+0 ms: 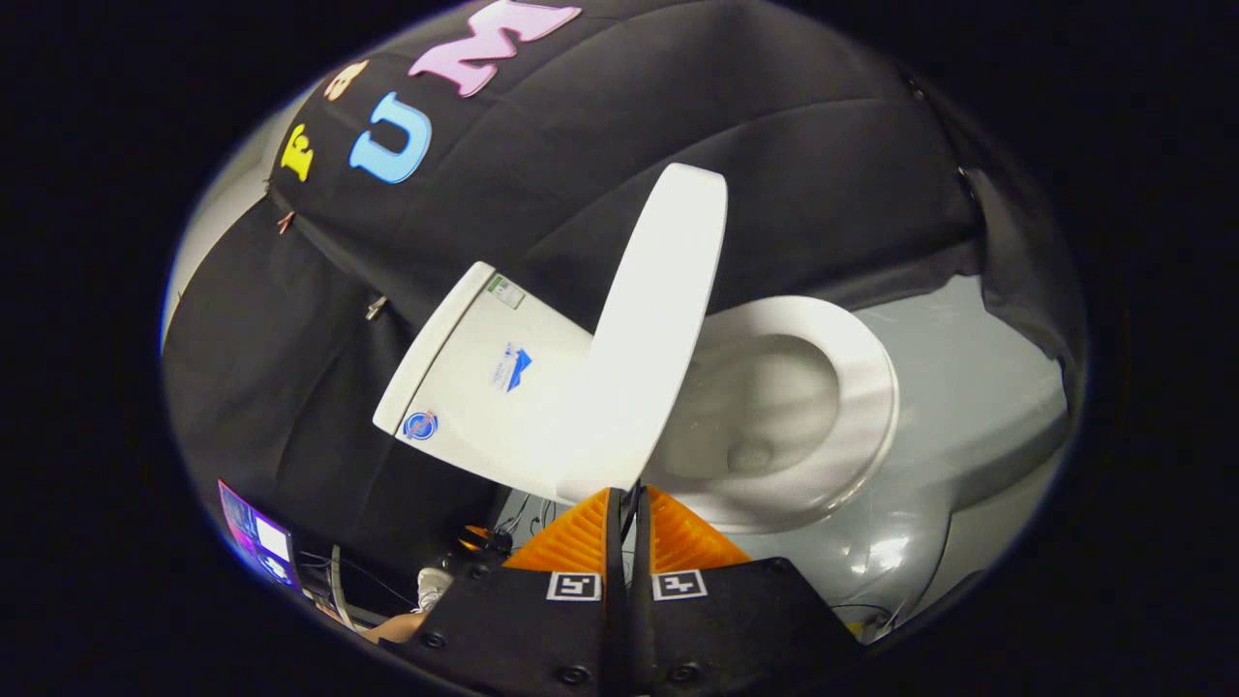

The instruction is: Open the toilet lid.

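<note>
The white toilet lid (649,329) is raised and stands nearly upright, leaning toward the white tank (484,387). Beside it the seat (861,387) lies down over the open bowl (755,416). My gripper (629,499) is shut, its two fingers pressed together with only a thin slit between them. The fingertips meet the lid's free edge just ahead of them. I see no part of the lid between the fingers.
The grey floor (968,387) spreads beyond the seat and around the toilet's base (871,552). Black cloth walls (823,145) stand behind the tank and lid. A lit screen (256,542) and some cables lie off to the tank's side, near the fingers.
</note>
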### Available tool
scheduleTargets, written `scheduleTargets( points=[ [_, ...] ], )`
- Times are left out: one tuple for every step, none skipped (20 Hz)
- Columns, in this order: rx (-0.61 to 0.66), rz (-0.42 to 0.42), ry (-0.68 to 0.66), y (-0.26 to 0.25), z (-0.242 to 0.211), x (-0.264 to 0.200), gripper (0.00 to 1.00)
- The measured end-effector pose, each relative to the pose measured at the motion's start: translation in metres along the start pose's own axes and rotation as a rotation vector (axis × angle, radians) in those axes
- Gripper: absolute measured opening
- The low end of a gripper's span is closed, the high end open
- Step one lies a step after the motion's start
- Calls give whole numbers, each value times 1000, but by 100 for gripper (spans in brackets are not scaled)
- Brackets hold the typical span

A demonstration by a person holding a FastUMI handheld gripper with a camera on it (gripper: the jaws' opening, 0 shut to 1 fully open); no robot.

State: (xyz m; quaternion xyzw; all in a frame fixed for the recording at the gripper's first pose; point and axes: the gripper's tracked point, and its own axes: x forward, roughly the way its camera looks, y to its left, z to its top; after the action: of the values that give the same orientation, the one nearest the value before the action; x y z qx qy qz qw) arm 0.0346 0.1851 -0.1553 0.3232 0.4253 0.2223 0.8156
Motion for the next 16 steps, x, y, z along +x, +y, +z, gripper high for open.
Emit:
scheduleTargets(
  points=[
    [-36,-4,-4,9,4,-1,5],
    [-61,-4,-8,18,8,0,5],
    [-79,1,-9,27,13,2,5],
    [-95,6,-13,35,17,4,5],
    [-110,12,-17,44,22,3,5],
    [-124,14,-21,52,26,6,5],
    [-142,16,-25,67,30,10,5],
    [-164,22,-29,78,32,12,5],
    [-194,34,-31,91,30,13,5],
    [-227,50,-33,104,32,16,5],
    [-262,67,-30,114,33,19,5],
    [-292,82,-23,123,34,23,5],
    [-326,96,-20,133,37,26,5],
    [-352,108,-14,143,38,30,5],
    [-375,120,-6,152,37,34,5],
    [-396,127,-3,160,38,37,5]
  ],
)
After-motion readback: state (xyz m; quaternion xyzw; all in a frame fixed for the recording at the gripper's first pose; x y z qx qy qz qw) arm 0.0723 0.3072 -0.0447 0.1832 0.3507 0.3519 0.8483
